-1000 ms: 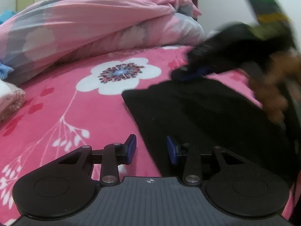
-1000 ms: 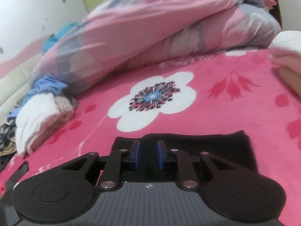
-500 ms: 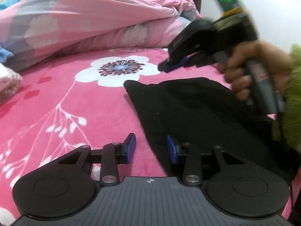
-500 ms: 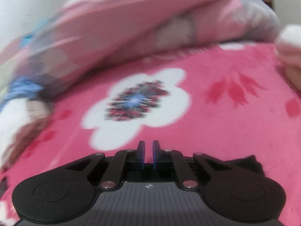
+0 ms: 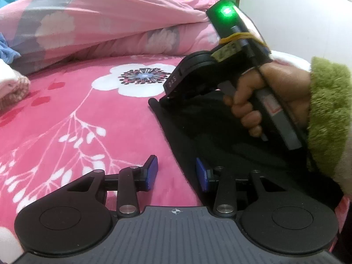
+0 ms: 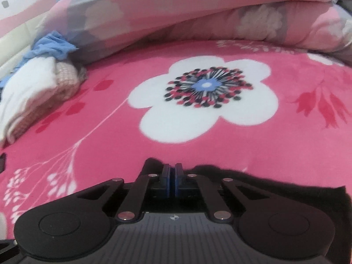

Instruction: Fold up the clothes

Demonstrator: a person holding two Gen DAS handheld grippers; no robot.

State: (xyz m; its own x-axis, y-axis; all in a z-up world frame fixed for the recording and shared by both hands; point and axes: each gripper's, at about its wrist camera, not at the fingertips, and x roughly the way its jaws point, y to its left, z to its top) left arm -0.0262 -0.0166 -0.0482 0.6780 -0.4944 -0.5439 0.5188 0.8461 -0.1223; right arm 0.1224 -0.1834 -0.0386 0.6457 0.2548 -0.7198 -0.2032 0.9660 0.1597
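A pink blanket (image 5: 66, 114) with a big white flower (image 5: 140, 79) printed on it covers the bed, and that flower serves as the landmark. Far left of the flower lies a small pile of folded clothes (image 6: 37, 92), white and beige knit, with a blue cloth (image 6: 52, 46) bunched just behind it. Behind the flower a pink and grey floral duvet (image 5: 105, 22) is heaped across the back of the bed. Below and left of the flower the left gripper (image 5: 176, 173) hovers low, its blue pads standing partly apart and holding nothing; the left edge of the black garment (image 5: 215, 140) runs between them without being pressed. The garment lies flat on the blanket, just right of and below the flower. At its far corner, nearest the flower, the right gripper (image 5: 164, 101) comes down nose first, gripped by a hand (image 5: 270, 96) in a fuzzy green sleeve (image 5: 327, 114). Its jaws have just been closing and now stand together with only a thin slit between the pads (image 6: 167, 182); whether cloth is pinched there I cannot tell.
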